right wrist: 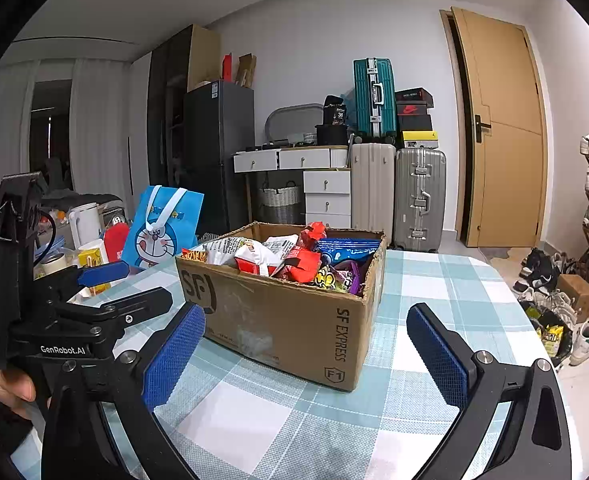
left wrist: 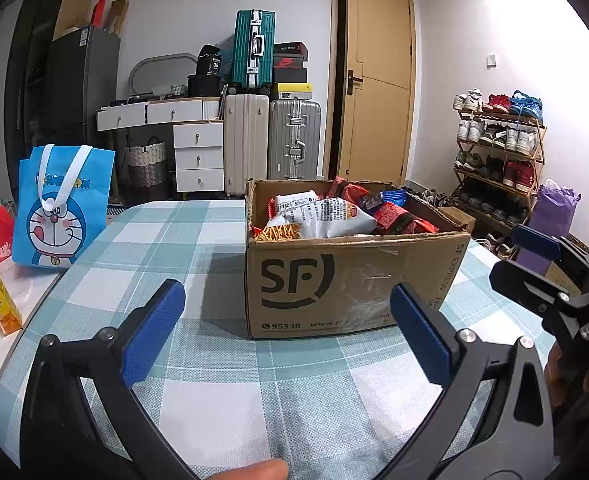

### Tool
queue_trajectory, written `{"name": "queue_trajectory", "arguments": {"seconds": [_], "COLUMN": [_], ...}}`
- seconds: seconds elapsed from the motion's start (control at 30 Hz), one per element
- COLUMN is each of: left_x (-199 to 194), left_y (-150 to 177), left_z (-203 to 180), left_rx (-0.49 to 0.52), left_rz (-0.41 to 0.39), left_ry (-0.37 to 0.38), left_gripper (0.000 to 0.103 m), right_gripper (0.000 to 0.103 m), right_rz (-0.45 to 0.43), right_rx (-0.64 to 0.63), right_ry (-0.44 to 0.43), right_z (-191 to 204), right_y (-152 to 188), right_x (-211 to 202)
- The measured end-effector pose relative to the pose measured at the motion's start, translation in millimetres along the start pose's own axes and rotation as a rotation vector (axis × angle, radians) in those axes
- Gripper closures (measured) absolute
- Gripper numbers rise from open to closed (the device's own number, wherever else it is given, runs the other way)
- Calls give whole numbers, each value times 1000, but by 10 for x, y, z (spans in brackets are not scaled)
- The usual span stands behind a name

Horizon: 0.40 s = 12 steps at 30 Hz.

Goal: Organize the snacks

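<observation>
Blue-padded left gripper (left wrist: 286, 332) and right gripper (right wrist: 306, 354): jaws wide apart, empty, above the checked tabletop (left wrist: 198, 396). Brown cardboard box (left wrist: 334, 280), printed "SF", "95338", "SF EXPRESS", sits ahead, filled with snack packets (right wrist: 294, 258). Blue Doraemon tote bag (left wrist: 64, 208) left.

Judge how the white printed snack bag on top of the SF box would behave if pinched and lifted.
The white snack bag looks puffed and crinkled, so probably light and yielding, and it may crush. Its glossy film could slip between pads. It lies loose atop the other packets in the SF cardboard box, so it should lift free.
</observation>
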<state>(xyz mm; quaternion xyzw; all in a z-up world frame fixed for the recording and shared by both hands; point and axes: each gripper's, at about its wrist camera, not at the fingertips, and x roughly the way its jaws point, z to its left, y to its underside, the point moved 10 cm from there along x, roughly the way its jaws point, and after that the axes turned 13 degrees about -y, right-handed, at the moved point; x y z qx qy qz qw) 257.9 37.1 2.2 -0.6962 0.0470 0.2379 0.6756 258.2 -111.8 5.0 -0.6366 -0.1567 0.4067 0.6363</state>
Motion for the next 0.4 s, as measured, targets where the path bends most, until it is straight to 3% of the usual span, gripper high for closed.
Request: {"name": "queue_trajectory", "arguments": {"seconds": [0.4], "left_x": [-5], "left_y": [9], "left_z": [13], "left_rx": [-3], "left_rz": [3], "left_ry": [-2], "left_gripper": [1], "right_gripper": [0], "right_rz": [1], "right_rx": [0], "right_ry": [0], "right_z": [0], "right_y": [1], "right_x": [1]}}
